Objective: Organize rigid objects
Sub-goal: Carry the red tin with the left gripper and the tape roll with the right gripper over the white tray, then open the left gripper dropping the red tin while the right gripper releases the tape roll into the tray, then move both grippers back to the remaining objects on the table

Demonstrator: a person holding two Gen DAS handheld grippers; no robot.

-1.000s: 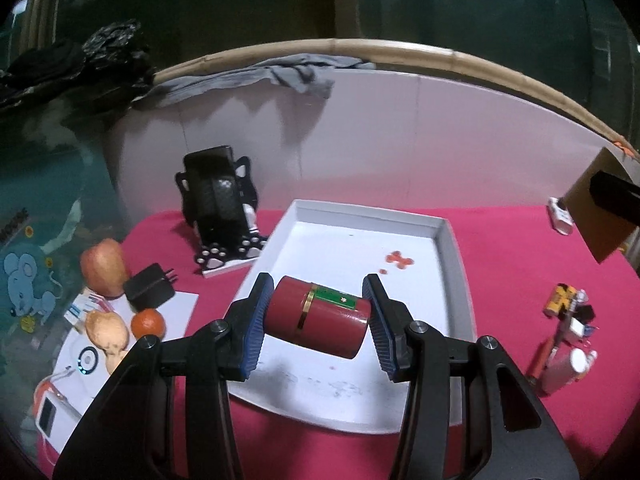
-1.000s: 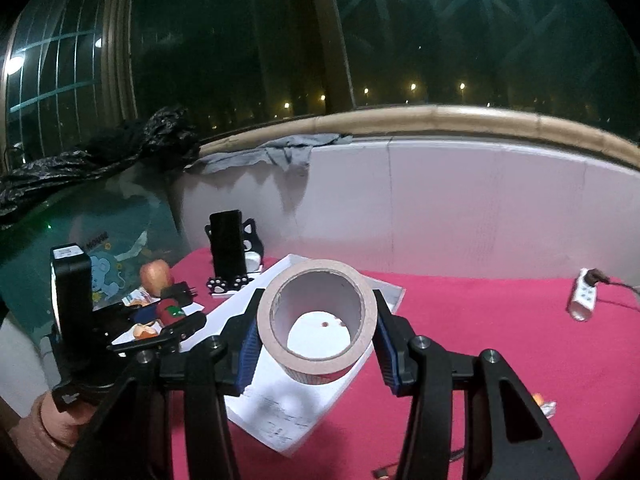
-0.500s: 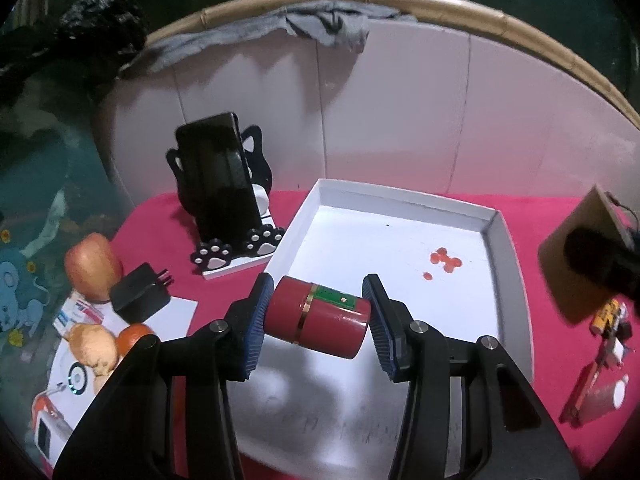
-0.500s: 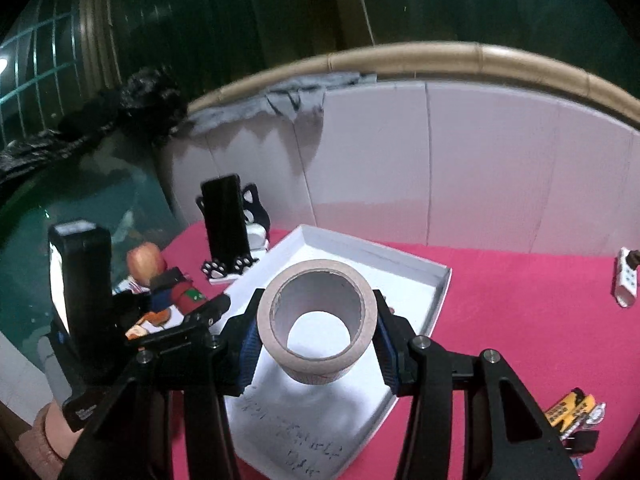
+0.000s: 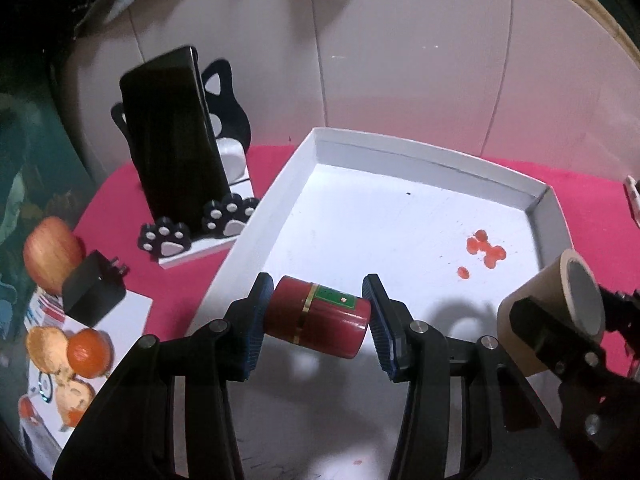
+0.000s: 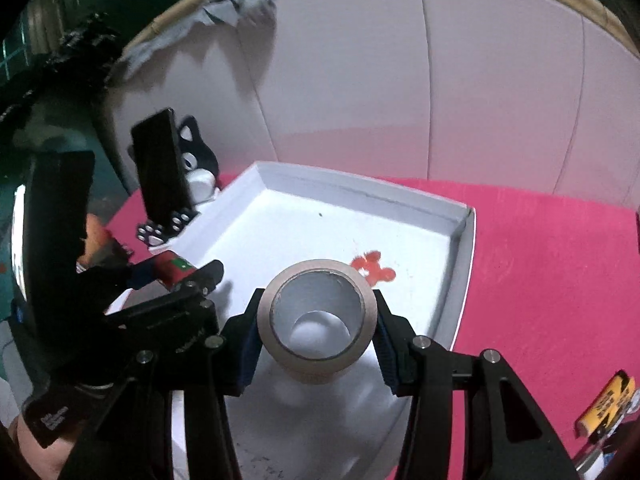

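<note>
My left gripper (image 5: 316, 324) is shut on a red cylinder tin (image 5: 318, 322) with a gold band and green label, held sideways above the near part of the white tray (image 5: 420, 156). My right gripper (image 6: 317, 336) is shut on a roll of brown tape (image 6: 317, 326), its hole facing the camera, also over the tray (image 6: 360, 188). The left wrist view shows the tape roll (image 5: 556, 312) at the right, in the other gripper. From the right wrist view the red tin (image 6: 174, 270) sits in the left gripper (image 6: 172, 276) at the left.
A red smear (image 5: 484, 250) marks the tray floor. Left of the tray stand a black phone (image 5: 172, 140) on a cat-shaped holder, a black charger (image 5: 94, 288), an apple (image 5: 50, 254) and oranges (image 5: 86, 354). A yellow-black battery (image 6: 608, 404) lies on the red tablecloth at right. White wall panels stand behind.
Both grippers have moved forward and down toward the tray, tilting more steeply. The tray now fills more of each view. The grips on the tin and the tape are unchanged.
</note>
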